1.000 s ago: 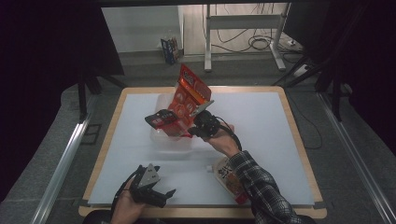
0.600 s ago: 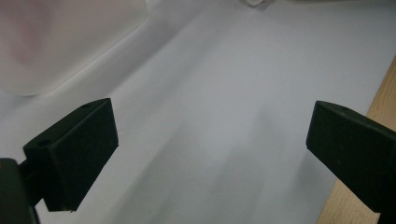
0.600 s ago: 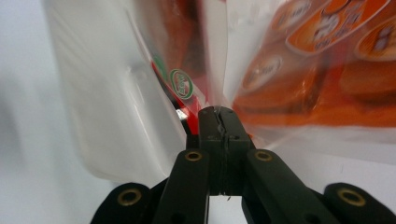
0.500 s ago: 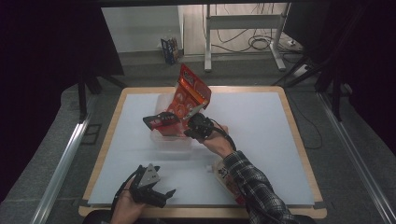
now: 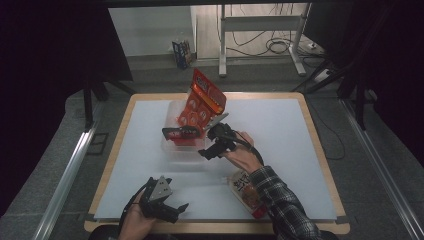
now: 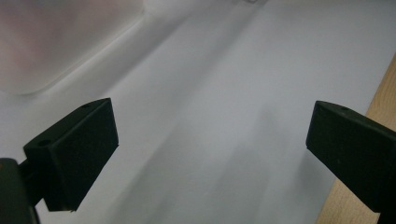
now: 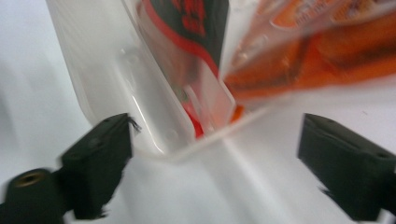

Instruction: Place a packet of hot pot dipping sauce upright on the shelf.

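A clear plastic container stands on the white table top. An orange-red snack bag stands tilted in it, and a black-and-red packet lies across it. My right gripper is at the container's near right corner. Its jaws have just been opening and now stand open. In the right gripper view the container's corner lies between them untouched, with the packet and the bag behind. My left gripper rests open near the front edge, and in its own view it holds nothing.
Another snack packet lies on the table beside the right forearm's plaid sleeve. The wooden rim runs close on the left gripper's right side. Metal rails and table legs stand beyond the far edge.
The right gripper's jaws have gone from shut to wide open, and the hand shifted slightly at the container. The black-and-red packet stays lying in the container. The left gripper has not moved.
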`<state>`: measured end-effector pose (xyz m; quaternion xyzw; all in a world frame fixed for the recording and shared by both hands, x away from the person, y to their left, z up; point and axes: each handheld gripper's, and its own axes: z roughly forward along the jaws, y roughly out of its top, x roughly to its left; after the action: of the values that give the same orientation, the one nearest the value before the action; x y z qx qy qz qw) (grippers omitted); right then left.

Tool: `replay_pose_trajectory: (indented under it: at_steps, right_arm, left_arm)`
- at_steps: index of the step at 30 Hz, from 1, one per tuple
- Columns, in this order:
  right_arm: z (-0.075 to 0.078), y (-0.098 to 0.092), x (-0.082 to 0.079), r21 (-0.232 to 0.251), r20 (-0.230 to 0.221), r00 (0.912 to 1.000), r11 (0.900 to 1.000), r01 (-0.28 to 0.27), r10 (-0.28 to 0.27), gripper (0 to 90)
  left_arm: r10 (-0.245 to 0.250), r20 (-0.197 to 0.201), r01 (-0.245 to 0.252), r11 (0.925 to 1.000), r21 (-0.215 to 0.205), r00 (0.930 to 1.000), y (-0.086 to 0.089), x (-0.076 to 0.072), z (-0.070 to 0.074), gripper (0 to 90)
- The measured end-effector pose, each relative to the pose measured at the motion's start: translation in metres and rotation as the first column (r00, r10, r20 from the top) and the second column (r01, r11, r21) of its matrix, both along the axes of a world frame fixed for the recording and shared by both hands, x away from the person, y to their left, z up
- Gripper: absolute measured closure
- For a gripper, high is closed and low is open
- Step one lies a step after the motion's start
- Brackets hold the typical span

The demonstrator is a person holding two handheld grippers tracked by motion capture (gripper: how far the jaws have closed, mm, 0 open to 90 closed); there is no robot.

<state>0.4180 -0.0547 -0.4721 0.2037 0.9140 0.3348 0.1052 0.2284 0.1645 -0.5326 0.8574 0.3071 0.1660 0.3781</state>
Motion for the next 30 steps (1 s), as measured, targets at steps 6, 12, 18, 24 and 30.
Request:
replay_pose_trajectory:
  at_steps: [6,12,18,24,30]
  right_arm:
    - [0.001,-0.019,-0.006,0.084,-0.042,0.9988,0.996,-0.020,0.023,1.1]
    - [0.003,-0.029,-0.012,0.098,-0.062,0.9979,0.995,-0.012,0.018,2.3]
    - [-0.004,-0.036,-0.019,0.060,-0.080,0.9958,0.997,-0.040,0.044,5.8]
    - [-0.007,-0.043,-0.034,0.026,-0.014,0.9993,0.999,-0.035,0.035,19.3]
    - [-0.005,-0.055,-0.040,0.067,-0.054,0.9985,0.998,0.009,-0.006,36.6]
  left_arm:
    - [0.000,-0.001,0.000,1.0000,-0.001,1.0000,0.000,0.000,0.000,2.2]
    - [0.000,-0.001,0.000,1.0000,0.000,1.0000,-0.001,0.000,-0.001,2.1]
    - [-0.004,0.003,0.004,1.0000,0.004,1.0000,-0.001,0.000,-0.001,2.1]
    - [-0.008,0.008,0.008,0.9999,0.010,0.9999,-0.001,0.000,0.000,2.1]
    - [-0.006,0.013,0.006,1.0000,0.002,0.9999,-0.002,-0.001,0.000,2.2]
